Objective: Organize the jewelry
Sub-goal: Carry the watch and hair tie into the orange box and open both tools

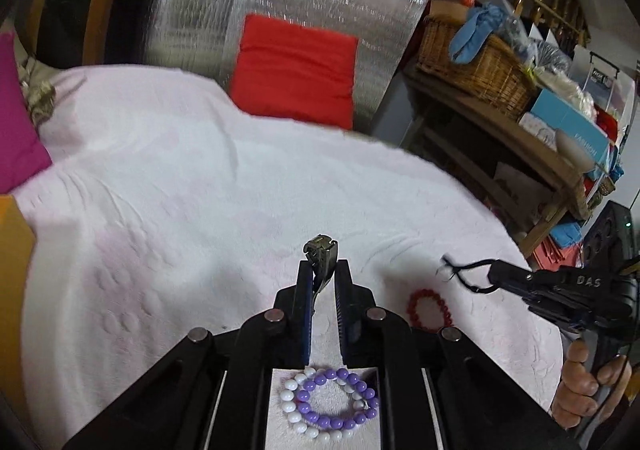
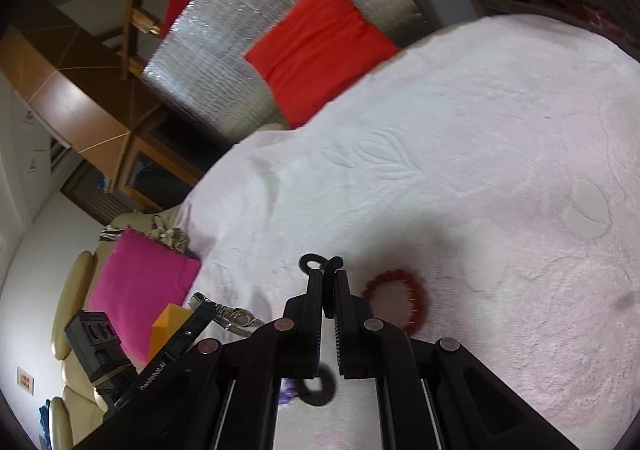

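My left gripper (image 1: 323, 270) is shut on a metal wristwatch (image 1: 321, 250), held above the white blanket (image 1: 180, 189); the watch also shows in the right wrist view (image 2: 236, 317). My right gripper (image 2: 328, 274) is shut on a black looped band (image 2: 316, 264), and appears at the right of the left wrist view (image 1: 456, 274). A red bead bracelet (image 1: 430, 310) lies on the blanket between the grippers, just right of my right fingertips (image 2: 396, 300). A purple bead bracelet (image 1: 338, 396) and a white bead bracelet (image 1: 294, 406) lie overlapping under my left gripper.
A red cushion (image 1: 296, 69) leans on a silver foil panel (image 1: 208, 9) at the back. A magenta cushion (image 1: 16, 121) and an orange box (image 2: 168, 330) are at the left edge. A cluttered wooden shelf with a wicker basket (image 1: 476, 61) stands at the right.
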A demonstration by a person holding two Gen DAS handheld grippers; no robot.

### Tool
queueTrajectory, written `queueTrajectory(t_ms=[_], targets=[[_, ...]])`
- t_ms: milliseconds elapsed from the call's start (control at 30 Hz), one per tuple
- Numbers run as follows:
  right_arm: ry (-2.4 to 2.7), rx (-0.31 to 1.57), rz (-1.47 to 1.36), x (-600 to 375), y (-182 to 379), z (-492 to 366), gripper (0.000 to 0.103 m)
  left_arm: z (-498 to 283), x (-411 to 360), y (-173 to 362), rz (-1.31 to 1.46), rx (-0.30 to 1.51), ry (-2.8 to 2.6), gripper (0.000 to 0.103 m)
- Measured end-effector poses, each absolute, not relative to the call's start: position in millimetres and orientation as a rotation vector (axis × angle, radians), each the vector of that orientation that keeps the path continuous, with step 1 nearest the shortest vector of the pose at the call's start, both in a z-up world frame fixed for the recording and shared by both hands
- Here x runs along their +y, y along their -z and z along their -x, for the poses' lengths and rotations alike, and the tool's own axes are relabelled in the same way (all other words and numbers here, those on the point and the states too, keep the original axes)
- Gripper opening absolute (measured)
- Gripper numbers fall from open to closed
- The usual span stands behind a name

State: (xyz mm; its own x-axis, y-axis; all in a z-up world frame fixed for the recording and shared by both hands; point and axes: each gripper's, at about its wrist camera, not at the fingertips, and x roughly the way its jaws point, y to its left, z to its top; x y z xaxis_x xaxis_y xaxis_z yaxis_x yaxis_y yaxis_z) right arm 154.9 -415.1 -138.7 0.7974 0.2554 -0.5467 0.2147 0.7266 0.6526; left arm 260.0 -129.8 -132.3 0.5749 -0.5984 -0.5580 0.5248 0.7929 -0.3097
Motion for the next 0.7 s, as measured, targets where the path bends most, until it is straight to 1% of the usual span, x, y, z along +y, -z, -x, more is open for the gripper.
queueTrajectory(t_ms=[367,700], targets=[[-0.123,0.659,-0.756,-374,134,-168,0.006,-235,-67,103,0.114,0.609,0.564,0.011],[-0.286,0.693,-0.683,-273,125,-194,0.006,-206,18,67,0.208,0.523,0.449,0.011]])
